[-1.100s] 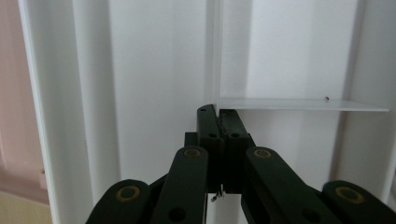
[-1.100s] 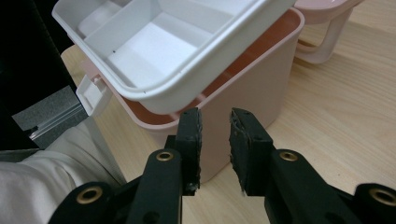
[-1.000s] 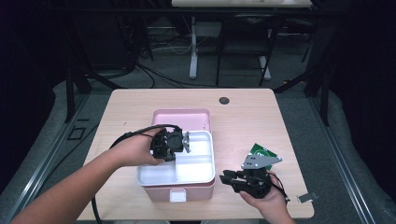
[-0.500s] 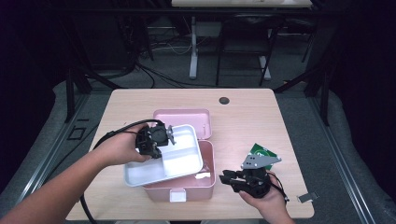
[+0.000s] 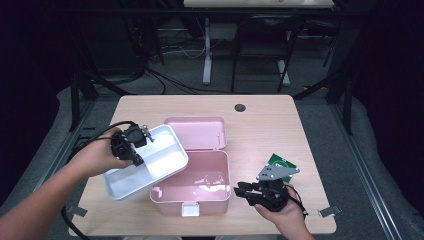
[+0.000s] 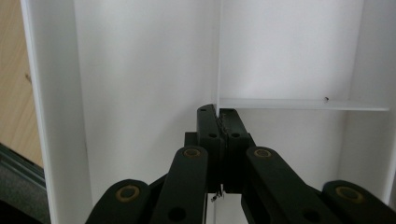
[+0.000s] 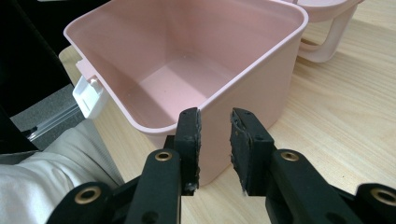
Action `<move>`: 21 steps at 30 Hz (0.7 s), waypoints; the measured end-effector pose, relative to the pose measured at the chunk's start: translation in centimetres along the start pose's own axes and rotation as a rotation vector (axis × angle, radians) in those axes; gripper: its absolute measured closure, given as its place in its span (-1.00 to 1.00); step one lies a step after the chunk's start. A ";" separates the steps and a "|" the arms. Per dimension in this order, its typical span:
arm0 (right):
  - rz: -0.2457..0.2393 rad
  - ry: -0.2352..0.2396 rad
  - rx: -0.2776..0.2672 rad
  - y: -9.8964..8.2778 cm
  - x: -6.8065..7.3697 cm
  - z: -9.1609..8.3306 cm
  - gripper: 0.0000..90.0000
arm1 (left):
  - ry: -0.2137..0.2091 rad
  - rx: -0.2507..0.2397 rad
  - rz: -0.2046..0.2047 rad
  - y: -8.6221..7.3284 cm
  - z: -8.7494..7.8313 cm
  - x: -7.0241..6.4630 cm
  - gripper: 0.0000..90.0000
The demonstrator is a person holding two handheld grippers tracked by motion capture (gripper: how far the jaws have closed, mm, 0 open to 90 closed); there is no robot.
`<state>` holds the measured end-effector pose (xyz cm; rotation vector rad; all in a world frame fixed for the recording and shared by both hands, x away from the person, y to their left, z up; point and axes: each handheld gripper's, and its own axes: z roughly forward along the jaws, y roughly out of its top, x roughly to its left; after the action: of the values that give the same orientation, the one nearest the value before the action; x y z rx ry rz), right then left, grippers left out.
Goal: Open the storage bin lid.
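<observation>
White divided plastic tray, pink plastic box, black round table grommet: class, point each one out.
white divided plastic tray (image 5: pixel 161 154), high view, on its floor beside the divider.
pink plastic box (image 5: pixel 197 186), high view, on its inner floor.
black round table grommet (image 5: pixel 240 107), high view, on its centre.

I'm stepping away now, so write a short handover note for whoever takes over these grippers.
Left gripper: shut on the divider wall of the white tray, held tilted off the left side of the pink box.
Right gripper: jaws astride the box's near wall; whether the pads press is unclear.
Box lid lies open behind it; the box looks empty.
Done: tray out of the box.
Left: probably set the tray on the table.
</observation>
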<state>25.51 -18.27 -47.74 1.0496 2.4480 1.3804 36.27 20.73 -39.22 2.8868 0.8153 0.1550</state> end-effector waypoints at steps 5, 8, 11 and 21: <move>-0.002 0.000 0.002 0.1 0.0 0.2 0.61 | 0.001 -0.001 -0.069 -2.3 -0.2 1.4 0.99; -0.004 0.001 0.003 0.1 0.2 0.2 0.60 | 0.003 -0.009 -0.099 -3.5 -0.3 1.9 0.99; -0.005 0.001 0.004 0.2 0.2 0.3 0.60 | 0.007 -0.009 -0.122 -4.5 -0.4 2.4 0.99; -0.005 -0.008 0.004 0.3 0.3 0.3 0.57 | 0.018 -0.007 -0.190 -6.8 0.2 3.7 0.99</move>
<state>25.58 -17.79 -47.63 1.0471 2.4468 1.3683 35.98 28.43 -40.26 2.7855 1.0835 0.1631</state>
